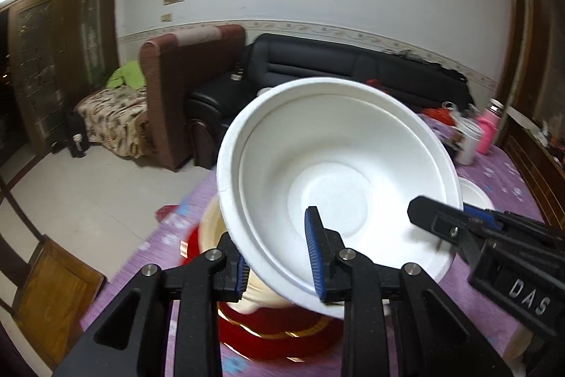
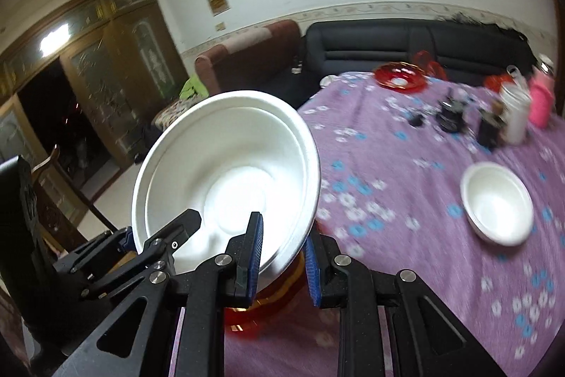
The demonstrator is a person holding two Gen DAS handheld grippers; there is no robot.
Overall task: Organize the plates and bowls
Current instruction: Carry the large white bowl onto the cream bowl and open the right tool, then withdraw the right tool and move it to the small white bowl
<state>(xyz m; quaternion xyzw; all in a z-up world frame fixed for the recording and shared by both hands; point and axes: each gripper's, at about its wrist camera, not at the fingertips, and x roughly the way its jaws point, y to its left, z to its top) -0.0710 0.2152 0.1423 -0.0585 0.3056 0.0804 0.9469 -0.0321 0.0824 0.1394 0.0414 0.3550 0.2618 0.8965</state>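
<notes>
Left gripper (image 1: 280, 257): clamped on near rim of large white bowl (image 1: 339, 172), one blue pad inside the wall, the other outside.
Right gripper (image 2: 284, 258): likewise clamped, on the same bowl's rim at the opposite side; each tool visible in the other's camera.
Large white bowl: carried by both grippers, tilted with mouth toward the cameras, clear of the purple floral tablecloth (image 2: 406, 200); seemingly a nested pair, a second rim line showing inside.
Below bowl: red dish with gold trim (image 1: 282, 331), cream-coloured piece resting in it; contact with bowl not discernible.
Further out: small white bowl (image 2: 498, 204) standing alone to the right; second red dish (image 2: 400, 76) at far edge.
Step in hand, judged: two-handed transport of the bowl toward a stack.
Next move calls for: levelling the bowl, centring over its destination, lowering, then releasing both grips together.
</notes>
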